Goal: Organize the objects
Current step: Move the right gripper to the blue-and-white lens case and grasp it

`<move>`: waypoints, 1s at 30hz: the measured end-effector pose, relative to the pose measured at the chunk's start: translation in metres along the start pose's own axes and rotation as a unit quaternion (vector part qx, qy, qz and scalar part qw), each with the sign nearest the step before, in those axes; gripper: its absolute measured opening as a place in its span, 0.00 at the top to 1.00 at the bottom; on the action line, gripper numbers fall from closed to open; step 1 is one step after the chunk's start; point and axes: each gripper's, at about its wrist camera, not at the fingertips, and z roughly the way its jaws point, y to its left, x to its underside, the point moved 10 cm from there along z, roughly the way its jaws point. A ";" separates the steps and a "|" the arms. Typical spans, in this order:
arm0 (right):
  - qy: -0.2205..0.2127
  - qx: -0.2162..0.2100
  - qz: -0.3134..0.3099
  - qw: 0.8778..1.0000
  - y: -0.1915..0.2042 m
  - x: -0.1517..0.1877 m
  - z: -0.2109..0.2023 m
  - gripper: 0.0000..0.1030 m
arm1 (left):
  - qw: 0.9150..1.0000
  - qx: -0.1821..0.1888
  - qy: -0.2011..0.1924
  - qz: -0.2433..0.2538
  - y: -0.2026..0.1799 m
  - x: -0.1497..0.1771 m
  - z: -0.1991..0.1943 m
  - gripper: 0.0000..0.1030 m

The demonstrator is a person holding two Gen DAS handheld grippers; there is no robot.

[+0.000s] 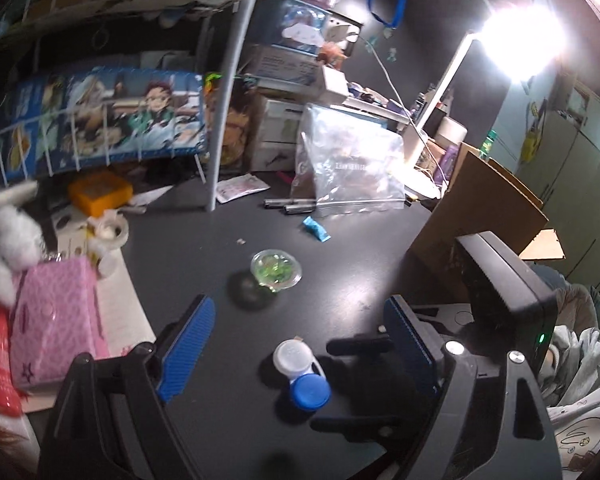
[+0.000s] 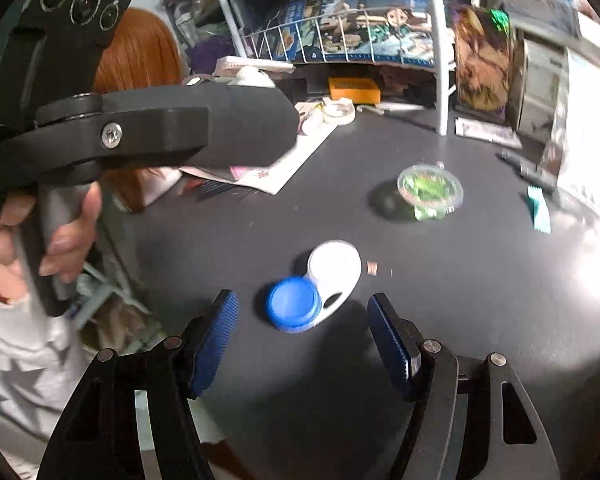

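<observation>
Left gripper (image 1: 296, 348) fingers spread, empty | right gripper (image 2: 302, 316) fingers spread, empty | white plastic contact-lens case with round blue screw cap (image 2: 314, 286) lies between the ribbed blue pads | clear round tub of green beads (image 2: 430, 190) farther out on matte dark surface (image 2: 460, 300) | progress: judged barely begun, nothing gripped, clutter remains.

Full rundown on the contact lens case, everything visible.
The lens case is a small plastic piece with two round wells joined side by side: one has a blue screw cap, the other a white cap. Both caps look on. It lies flat on the dark table, ahead of the open right tongs. Nothing touches it but the table.
</observation>
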 end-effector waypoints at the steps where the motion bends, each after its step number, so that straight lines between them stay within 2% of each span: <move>1: -0.002 0.015 -0.010 1.000 0.000 -0.002 0.004 0.38 | 1.000 0.003 0.000 -0.004 0.001 0.001 0.000 0.18; 3: 0.000 0.030 -0.025 0.999 0.000 -0.003 0.009 0.47 | 1.000 0.007 0.000 -0.011 0.004 0.002 0.000 0.18; 4: -0.001 0.039 -0.035 0.999 -0.005 -0.005 0.010 0.57 | 1.000 0.009 0.000 -0.014 0.006 0.003 0.000 0.18; 6: 0.002 0.047 -0.047 0.998 -0.007 -0.005 0.010 0.67 | 1.000 0.008 0.003 -0.019 0.010 0.004 0.002 0.18; 9: 0.010 0.047 -0.049 0.998 -0.016 -0.005 0.004 0.74 | 1.000 0.006 0.008 -0.021 0.013 0.006 0.004 0.18; 18: 0.017 0.025 -0.048 0.998 -0.034 -0.004 -0.004 0.72 | 0.999 0.012 0.022 -0.024 0.011 0.008 0.015 0.18; 25: 0.011 0.052 -0.069 0.996 -0.035 -0.011 0.011 0.72 | 0.999 0.010 0.038 -0.034 0.014 0.015 0.021 0.18; 30: 0.014 0.037 -0.049 0.998 -0.039 -0.013 0.014 0.71 | 0.998 0.008 0.043 -0.042 0.018 0.018 0.022 0.18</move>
